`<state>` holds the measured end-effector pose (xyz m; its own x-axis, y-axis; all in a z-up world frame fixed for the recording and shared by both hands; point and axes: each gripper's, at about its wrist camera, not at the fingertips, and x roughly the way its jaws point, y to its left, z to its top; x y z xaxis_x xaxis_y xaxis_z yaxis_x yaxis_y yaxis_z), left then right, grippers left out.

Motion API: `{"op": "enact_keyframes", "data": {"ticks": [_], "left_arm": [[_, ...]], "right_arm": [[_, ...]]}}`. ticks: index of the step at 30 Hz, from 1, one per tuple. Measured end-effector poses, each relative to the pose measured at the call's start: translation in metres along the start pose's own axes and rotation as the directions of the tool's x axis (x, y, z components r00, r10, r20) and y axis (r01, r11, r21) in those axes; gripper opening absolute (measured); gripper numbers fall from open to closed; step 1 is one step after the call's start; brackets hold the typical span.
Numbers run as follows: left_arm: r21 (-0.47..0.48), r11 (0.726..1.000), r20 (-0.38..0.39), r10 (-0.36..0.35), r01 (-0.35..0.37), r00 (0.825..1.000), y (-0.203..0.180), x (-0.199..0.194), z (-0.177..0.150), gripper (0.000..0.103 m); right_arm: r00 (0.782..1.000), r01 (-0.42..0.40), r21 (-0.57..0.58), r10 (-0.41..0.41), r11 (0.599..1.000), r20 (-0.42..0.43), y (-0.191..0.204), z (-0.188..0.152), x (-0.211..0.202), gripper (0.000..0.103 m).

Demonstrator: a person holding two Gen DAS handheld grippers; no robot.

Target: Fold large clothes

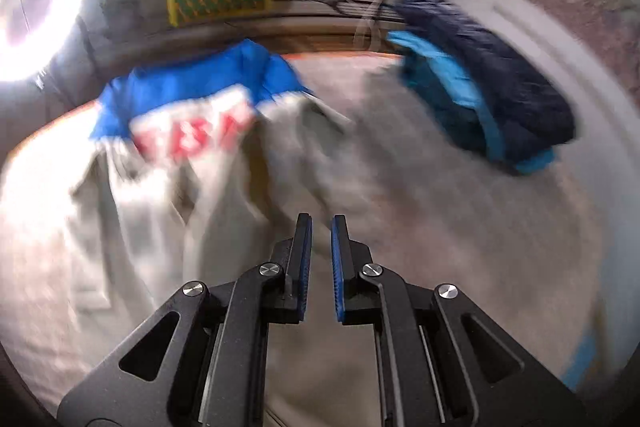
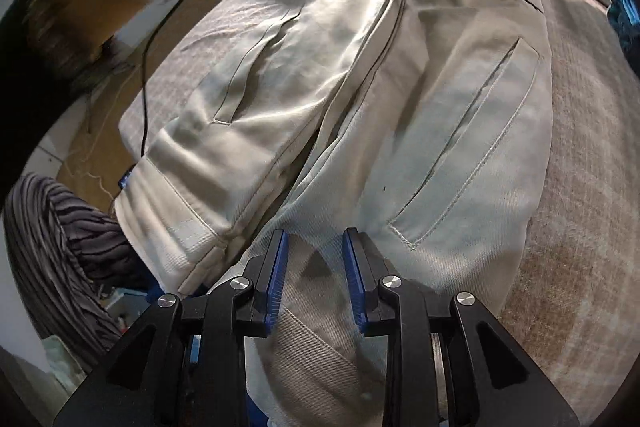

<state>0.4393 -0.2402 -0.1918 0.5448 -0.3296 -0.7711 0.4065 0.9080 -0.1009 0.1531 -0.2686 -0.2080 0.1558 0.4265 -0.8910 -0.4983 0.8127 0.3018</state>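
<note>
My right gripper (image 2: 315,269) sits part-open over the beige jacket's (image 2: 360,99) hem on the bed (image 2: 580,227), left gripper (image 1: 321,247) nearly closed and empty, so I'd pinch both layers before folding.

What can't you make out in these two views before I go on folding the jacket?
- Red lettering on the jacket: left wrist view, motion blur.
- Whether the right gripper pinches the hem: right wrist view, pads apart, contact unclear.
- Dark blue garment: left wrist view, blurred; its type is unreadable.
- Jacket collar: right wrist view, cut off by the top edge and a blurred white shape.
</note>
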Motion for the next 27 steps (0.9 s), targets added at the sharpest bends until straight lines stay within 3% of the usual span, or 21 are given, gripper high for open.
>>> {"op": "enact_keyframes", "data": {"ticks": [4,7,10,14,19,22,25,27], "left_arm": [[-0.014,0.986,0.016,0.164,-0.164,0.986,0.028,0.038,0.019,0.006],[-0.011,0.973,-0.069,0.228,-0.23,0.971,0.047,0.079,0.011,0.013],[-0.001,0.976,0.007,0.219,-0.219,0.976,0.053,0.086,-0.002,0.013],[-0.024,0.984,-0.017,0.178,-0.178,0.984,0.06,0.076,0.001,0.013],[-0.175,0.984,0.043,0.033,-0.024,0.999,0.077,0.006,0.001,0.013],[-0.161,0.987,0.082,0.008,0.005,0.997,0.082,-0.053,-0.012,0.013],[-0.129,0.992,0.094,0.001,0.011,0.996,0.089,-0.106,-0.041,0.013],[-0.127,0.992,0.086,-0.007,0.017,0.996,0.096,-0.141,-0.074,0.013]], "right_arm": [[1.0,-0.024,0.014,0.025,1.0,-0.013,-0.003,0.003,0.0,0.027],[0.999,-0.036,0.003,0.037,0.999,-0.015,-0.004,0.007,0.002,0.027],[0.999,-0.045,0.012,0.045,0.999,-0.015,-0.007,0.01,0.004,0.027],[0.999,-0.049,0.015,0.049,0.999,-0.011,-0.01,0.012,0.005,0.027],[0.999,-0.05,0.017,0.05,0.999,0.01,-0.01,0.003,0.001,0.027],[0.997,-0.08,-0.008,0.08,0.997,-0.002,-0.005,-0.004,-0.002,0.027],[0.999,-0.038,-0.089,0.039,0.995,0.004,0.008,-0.013,-0.004,0.026],[0.999,-0.05,-0.085,0.05,0.995,0.003,0.008,-0.018,-0.01,0.026]]}}
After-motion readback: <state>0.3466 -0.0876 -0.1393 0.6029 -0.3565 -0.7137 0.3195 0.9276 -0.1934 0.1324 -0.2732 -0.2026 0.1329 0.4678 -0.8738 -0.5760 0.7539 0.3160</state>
